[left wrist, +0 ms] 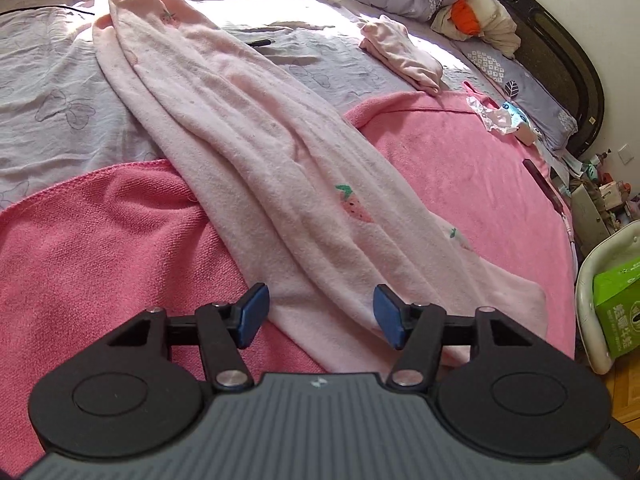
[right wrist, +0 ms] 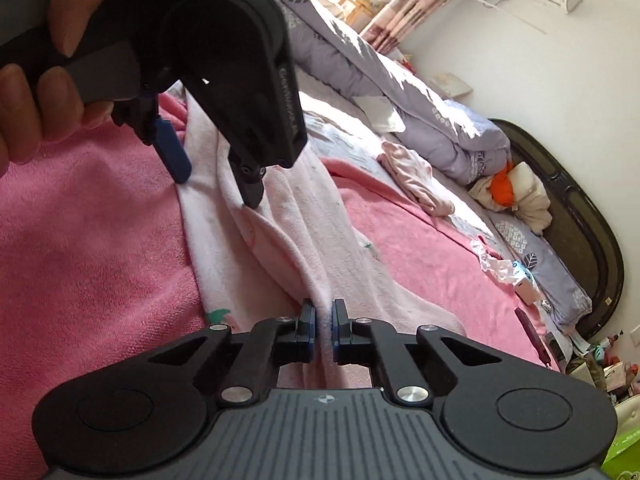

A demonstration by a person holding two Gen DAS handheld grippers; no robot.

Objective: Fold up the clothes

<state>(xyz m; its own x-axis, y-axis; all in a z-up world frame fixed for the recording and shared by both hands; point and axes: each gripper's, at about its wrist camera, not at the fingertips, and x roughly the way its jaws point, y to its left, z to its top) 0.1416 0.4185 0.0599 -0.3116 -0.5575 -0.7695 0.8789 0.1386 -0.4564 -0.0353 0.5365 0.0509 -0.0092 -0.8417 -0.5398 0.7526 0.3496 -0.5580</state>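
A pale pink garment with strawberry prints [left wrist: 256, 148] lies stretched lengthwise on a bright pink towel [left wrist: 80, 264] on the bed. My left gripper [left wrist: 320, 314] is open, its blue pads either side of the garment's near end, holding nothing. It also shows in the right wrist view [right wrist: 216, 176], above the garment [right wrist: 280, 216]. My right gripper [right wrist: 324, 326] is shut on a raised fold of the pale pink garment near its near end.
A second crumpled pale pink garment [left wrist: 404, 56] lies farther back on the bed. A grey quilt [right wrist: 400, 92], an orange and cream bundle [right wrist: 516, 196] and a dark headboard [right wrist: 580, 208] are at the right. A green box [left wrist: 620, 304] stands beside the bed.
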